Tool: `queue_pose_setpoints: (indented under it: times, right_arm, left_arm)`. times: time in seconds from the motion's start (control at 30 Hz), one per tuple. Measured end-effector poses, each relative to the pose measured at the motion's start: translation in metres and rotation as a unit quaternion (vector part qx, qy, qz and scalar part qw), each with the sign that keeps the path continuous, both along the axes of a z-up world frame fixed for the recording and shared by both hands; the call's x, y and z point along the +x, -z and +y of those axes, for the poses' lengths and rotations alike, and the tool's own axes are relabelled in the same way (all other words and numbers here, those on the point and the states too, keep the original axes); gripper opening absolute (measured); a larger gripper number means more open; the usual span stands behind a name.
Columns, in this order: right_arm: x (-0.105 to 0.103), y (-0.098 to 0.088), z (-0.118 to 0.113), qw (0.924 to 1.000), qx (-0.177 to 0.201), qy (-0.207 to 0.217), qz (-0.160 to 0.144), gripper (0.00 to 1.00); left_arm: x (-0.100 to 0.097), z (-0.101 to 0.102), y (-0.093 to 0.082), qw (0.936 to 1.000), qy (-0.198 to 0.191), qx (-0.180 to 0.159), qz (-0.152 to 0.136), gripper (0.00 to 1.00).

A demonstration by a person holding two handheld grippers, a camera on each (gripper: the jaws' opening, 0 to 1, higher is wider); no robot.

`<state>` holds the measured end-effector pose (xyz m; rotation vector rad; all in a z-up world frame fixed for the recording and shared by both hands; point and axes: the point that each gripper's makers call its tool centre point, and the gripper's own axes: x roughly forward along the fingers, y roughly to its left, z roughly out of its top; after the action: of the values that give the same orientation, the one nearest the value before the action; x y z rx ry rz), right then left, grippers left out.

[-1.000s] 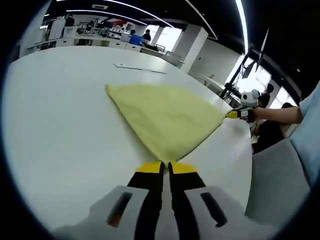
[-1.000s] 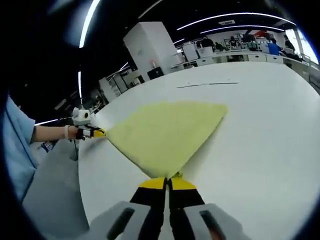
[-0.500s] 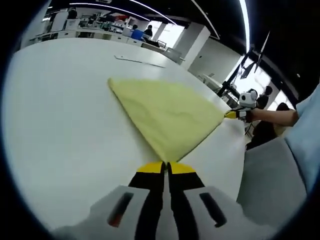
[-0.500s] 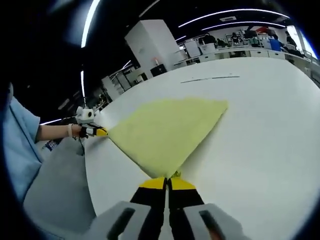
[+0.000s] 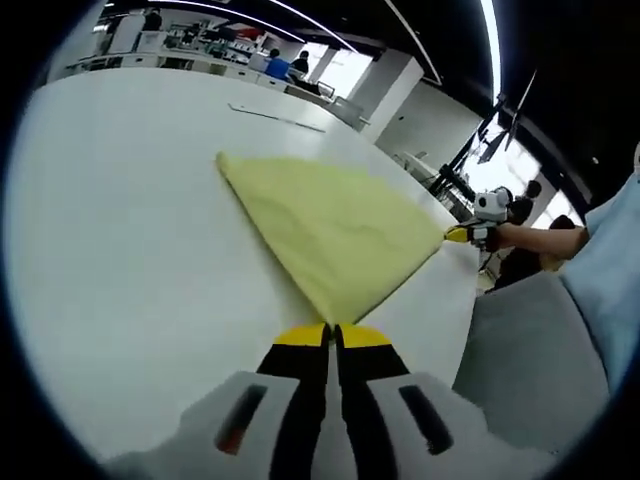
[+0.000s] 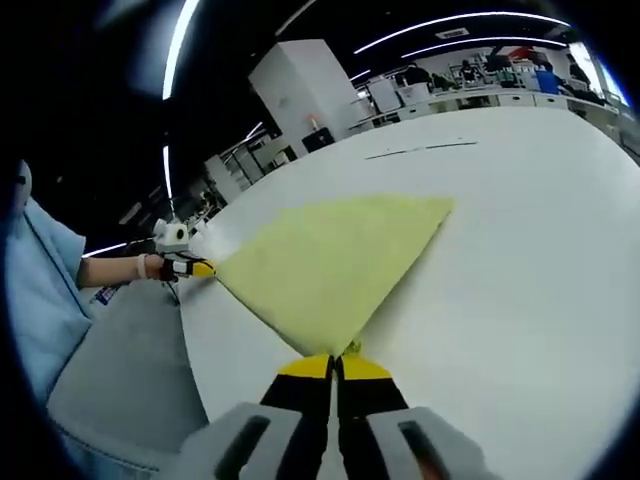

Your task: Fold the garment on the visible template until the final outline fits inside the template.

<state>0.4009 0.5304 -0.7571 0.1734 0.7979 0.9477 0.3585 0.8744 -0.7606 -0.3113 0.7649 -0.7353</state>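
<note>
both tools, left tool point(image 5: 333, 330) and right tool point(image 6: 335, 360), clenched on adjacent corners of the yellow garment point(image 5: 330, 225) spread over the white counter point(image 5: 120, 230).

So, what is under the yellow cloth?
The yellow cloth lies on a white table, each near corner pinched by a gripper. Whatever the cloth covers is hidden.

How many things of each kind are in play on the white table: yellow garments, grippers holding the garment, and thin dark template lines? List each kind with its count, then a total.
Yellow garment: 1
Grippers shut on a garment corner, the left gripper and the right gripper: 2
Thin dark template line on the white table: 1
Total: 4
</note>
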Motion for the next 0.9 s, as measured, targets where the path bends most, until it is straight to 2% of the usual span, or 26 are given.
queue_pose_setpoints:
  times: [0.13,0.37,0.47,0.5,0.6,0.7,0.9]
  right_arm:
    - [-0.002,0.000,0.001,1.0000,0.002,0.001,0.002,0.00]
    - [-0.002,0.001,0.001,0.9999,0.003,0.006,0.009,0.00]
    - [0.000,-0.001,0.001,0.9999,0.008,0.011,0.009,0.00]
    - [0.002,-0.003,0.001,0.9995,0.017,0.024,0.011,0.02]
    - [0.001,-0.011,0.000,0.9988,0.034,0.034,0.008,0.22]
    - [0.006,-0.017,-0.005,0.9981,0.035,0.048,-0.015,0.34]
    - [0.009,-0.030,-0.008,0.9959,0.034,0.064,-0.055,0.66]
  left_arm:
    - [0.000,0.001,-0.001,0.9995,-0.025,-0.017,0.003,0.00]
    - [0.001,0.003,-0.002,0.9987,-0.042,-0.029,0.007,0.01]
    - [0.000,0.005,-0.005,0.9987,-0.044,-0.025,-0.001,0.05]
    - [0.000,0.005,-0.006,0.9987,-0.043,-0.026,-0.004,0.10]
    - [0.003,0.005,-0.014,0.9983,-0.046,-0.025,-0.026,0.29]
    - [0.005,0.003,-0.018,0.9980,-0.045,-0.017,-0.041,0.47]
    - [0.008,0.001,-0.025,0.9970,-0.042,0.000,-0.065,0.71]
